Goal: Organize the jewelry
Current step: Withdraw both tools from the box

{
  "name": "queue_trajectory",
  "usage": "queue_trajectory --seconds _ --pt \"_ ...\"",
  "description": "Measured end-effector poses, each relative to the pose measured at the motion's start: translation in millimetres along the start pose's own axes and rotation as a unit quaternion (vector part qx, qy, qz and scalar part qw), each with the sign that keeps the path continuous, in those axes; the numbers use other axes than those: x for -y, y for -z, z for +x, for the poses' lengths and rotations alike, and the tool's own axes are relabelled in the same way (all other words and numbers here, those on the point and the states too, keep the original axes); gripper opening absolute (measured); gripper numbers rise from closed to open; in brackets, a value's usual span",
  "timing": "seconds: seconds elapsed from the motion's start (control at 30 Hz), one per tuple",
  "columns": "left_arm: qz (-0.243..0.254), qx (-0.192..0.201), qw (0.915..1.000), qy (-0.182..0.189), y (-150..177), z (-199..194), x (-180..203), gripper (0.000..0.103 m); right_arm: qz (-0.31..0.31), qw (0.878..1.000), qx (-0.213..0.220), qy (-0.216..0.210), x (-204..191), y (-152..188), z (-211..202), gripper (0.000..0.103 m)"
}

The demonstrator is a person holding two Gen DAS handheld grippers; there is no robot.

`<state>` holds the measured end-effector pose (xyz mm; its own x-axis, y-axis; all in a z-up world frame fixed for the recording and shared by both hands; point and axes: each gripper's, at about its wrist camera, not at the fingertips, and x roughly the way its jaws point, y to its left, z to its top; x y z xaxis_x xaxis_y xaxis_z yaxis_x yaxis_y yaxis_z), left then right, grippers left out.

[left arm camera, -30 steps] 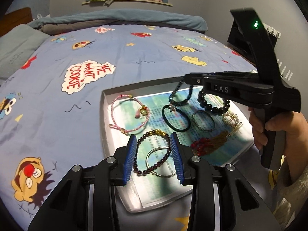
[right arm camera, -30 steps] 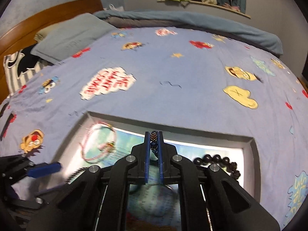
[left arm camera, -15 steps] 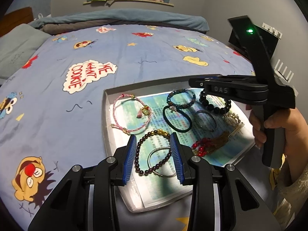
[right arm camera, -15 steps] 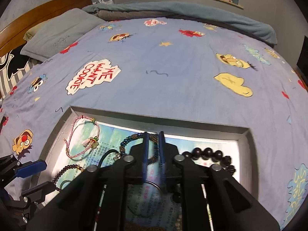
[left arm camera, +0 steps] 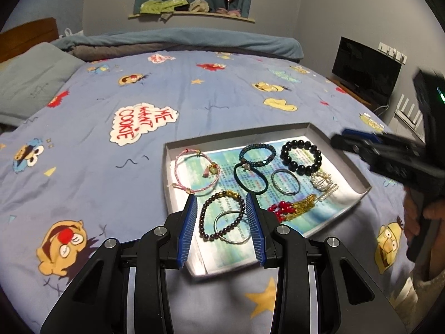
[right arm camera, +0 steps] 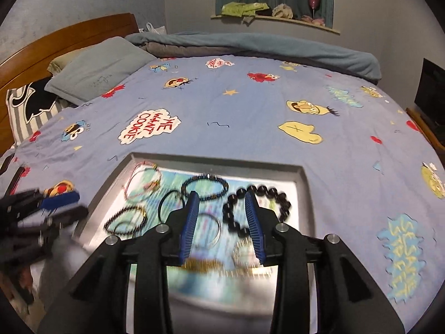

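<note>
A grey tray [left arm camera: 347, 164] lies on the bed and holds several bracelets. A dark blue beaded bracelet [left arm camera: 257, 151] lies flat at its far middle, next to a black bead bracelet [left arm camera: 300, 157]. A pink cord bracelet [left arm camera: 197, 174] lies at the left, a dark red bead bracelet [left arm camera: 221, 215] near the front. My left gripper [left arm camera: 221, 222] is open and empty above the front of the tray. My right gripper [right arm camera: 222, 217] is open and empty over the tray [right arm camera: 303, 175], behind the blue bracelet [right arm camera: 204, 186]; it also shows blurred in the left wrist view [left arm camera: 358, 139].
A black hair tie [left arm camera: 250, 179], metal bangles [left arm camera: 285, 185] and a red and gold tassel piece [left arm camera: 292, 208] also lie in the tray. The blue cartoon bedspread [left arm camera: 139, 97] spreads all around. Pillows [right arm camera: 94, 69] and a wooden headboard are at the far left, a monitor [left arm camera: 364, 69] at the right.
My right gripper let go of the dark blue beaded bracelet, which now lies in the tray, opened, and drew back to the right. My left gripper stayed open in place.
</note>
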<state>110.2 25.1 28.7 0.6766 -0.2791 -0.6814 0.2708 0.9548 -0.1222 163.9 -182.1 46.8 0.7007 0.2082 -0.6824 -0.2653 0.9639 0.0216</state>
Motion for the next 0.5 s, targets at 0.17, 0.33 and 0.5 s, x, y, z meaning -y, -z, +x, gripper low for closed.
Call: queue_trajectory --seconds 0.17,0.33,0.5 --pt "0.006 0.009 0.9998 -0.014 5 -16 7 0.046 -0.002 1.0 0.001 -0.003 1 21 -26 0.035" --pt "0.006 0.025 0.9989 -0.039 12 -34 13 0.075 0.014 1.0 0.005 -0.011 4 42 -47 0.052" --pt "0.012 0.03 0.998 -0.055 22 -51 23 0.092 0.028 1.0 0.006 -0.007 9 60 -61 0.071"
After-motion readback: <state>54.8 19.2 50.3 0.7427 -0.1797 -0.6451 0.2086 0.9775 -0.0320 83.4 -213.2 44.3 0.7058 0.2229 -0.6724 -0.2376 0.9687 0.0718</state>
